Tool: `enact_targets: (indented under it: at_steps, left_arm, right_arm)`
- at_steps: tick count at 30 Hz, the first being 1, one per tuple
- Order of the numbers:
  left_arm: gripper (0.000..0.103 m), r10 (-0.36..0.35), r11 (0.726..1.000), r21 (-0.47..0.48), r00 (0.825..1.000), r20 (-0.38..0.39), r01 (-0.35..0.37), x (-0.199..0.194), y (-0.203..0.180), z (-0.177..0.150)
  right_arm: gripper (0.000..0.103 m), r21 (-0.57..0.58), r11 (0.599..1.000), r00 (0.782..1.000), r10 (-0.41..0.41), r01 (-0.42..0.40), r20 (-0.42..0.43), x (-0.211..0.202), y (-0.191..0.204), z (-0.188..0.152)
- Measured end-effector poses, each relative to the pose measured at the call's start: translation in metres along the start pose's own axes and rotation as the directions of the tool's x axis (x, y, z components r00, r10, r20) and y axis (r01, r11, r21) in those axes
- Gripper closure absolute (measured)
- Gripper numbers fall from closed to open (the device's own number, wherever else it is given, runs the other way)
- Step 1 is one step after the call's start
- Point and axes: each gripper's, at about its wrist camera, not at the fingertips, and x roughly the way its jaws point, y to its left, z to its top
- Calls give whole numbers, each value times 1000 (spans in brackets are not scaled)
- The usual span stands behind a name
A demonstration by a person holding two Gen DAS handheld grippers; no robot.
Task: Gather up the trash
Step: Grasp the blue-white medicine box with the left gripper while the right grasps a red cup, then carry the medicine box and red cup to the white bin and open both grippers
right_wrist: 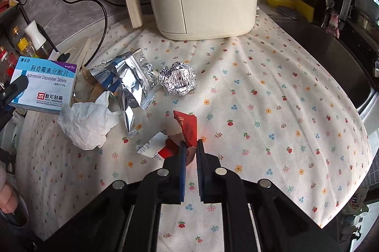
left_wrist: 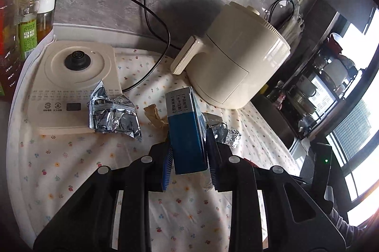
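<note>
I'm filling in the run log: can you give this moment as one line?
left tool: shut on medicine box | right tool: shut on red wrapper | remaining: foil ball, tissue

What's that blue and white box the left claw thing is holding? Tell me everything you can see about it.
The medicine box is a flat cardboard carton, white and light blue on its face with a purple corner band and darker blue sides. It is printed with Chinese text and "Azithromycin Dispersible Tablets". It looks closed and undented. The left gripper is shut on it across its narrow sides, holding it lifted above the floral tablecloth, near the crumpled tissue and foil wrapper.
</note>
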Motion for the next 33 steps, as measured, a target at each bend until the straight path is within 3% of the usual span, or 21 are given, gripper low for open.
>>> enact_targets:
  at_steps: [4,16,26,33]
  left_arm:
    - [81,9,1000,-7,1000,24,-9,-14,-6,-1]
    - [82,21,1000,8,997,73,-21,-49,-50,-21]
    - [82,-28,997,66,999,-35,31,-29,-122,-71]
    - [82,-92,991,80,988,-126,103,-7,-170,-114]
  right_arm:
    - [94,-18,1000,999,23,-22,26,-20,1,-6]
    - [94,-31,997,994,67,-65,87,-73,-24,-38]
    - [94,69,998,997,7,-13,82,-121,-91,-94]
    - [94,132,991,998,-46,39,48,-147,-141,-142]
